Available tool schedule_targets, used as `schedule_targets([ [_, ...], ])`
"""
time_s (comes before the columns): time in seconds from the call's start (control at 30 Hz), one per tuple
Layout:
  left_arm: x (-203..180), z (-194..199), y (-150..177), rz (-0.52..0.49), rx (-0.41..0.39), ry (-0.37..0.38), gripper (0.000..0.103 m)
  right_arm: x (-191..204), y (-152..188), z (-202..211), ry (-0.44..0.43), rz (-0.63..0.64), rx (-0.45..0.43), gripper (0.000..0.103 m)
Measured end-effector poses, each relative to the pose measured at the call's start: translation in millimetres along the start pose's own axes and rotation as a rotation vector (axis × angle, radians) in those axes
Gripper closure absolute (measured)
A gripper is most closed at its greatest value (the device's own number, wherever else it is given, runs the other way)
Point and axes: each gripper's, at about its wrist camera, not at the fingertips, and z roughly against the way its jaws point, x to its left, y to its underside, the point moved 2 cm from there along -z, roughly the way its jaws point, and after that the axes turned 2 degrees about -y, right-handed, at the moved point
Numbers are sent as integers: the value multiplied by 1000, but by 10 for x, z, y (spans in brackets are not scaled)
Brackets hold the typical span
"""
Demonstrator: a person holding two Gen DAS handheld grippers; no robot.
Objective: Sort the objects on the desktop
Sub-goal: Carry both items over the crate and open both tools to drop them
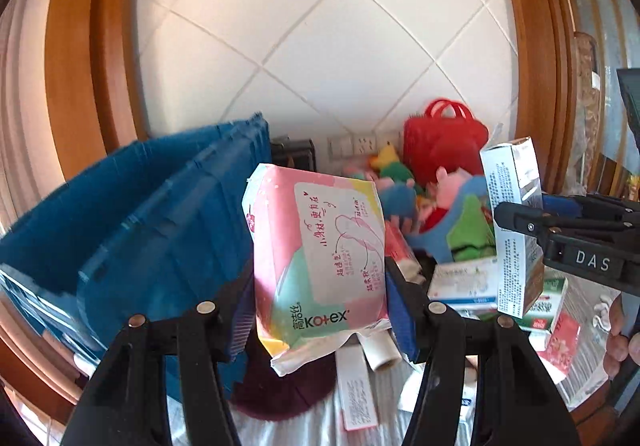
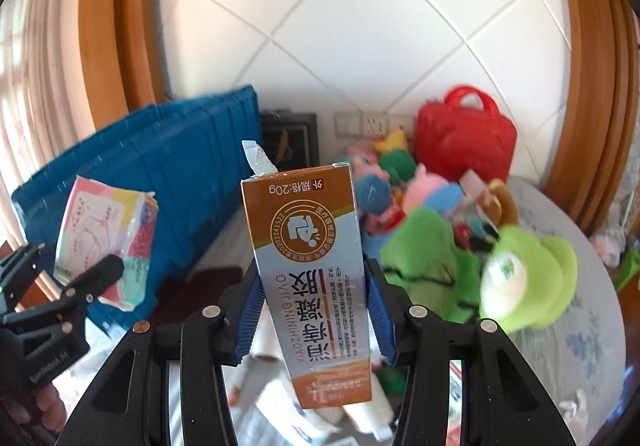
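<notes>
Gripping pad pack (image 1: pixel 320 258), ointment box (image 2: pixel 310 286), claws tilted down

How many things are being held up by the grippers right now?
2. The left gripper holds a pink Kotex soft pack near the blue plastic crate; the right gripper holds an orange-and-white cardboard box.

Kotex pack (image 1: pixel 320 262) — soft plastic film, slightly glossy; ointment box (image 2: pixel 310 286) — smooth printed card with a sheen. Blue crate (image 1: pixel 160 214): ribbed matt plastic. Green frog toy (image 2: pixel 524 278): fuzzy plush cloth.
</notes>
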Motion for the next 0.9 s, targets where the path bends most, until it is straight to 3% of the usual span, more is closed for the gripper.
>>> schedule_targets([
  [0.13,351,110,-243,9,-76,-18,46,291,-266,-7,-22,20,-53,56],
  [0.3,998,226,-512,48,-144,-76,46,1079,-801,-29,-96,66,-153,55],
  [0.53,2126,118,-644,122,-116,-195,46,2127,-1266,-270,-217,111,-186,55],
  [0.63,2583,-3,-688,140,-63,-256,46,2539,-1400,-468,-244,120,-152,55],
  [0.73,2956,-211,-703,150,43,-307,46,2892,-1490,-784,-257,121,-53,55],
  [0.9,3393,-554,-660,187,201,-239,45,3213,-1377,-1355,-233,100,156,55],
])
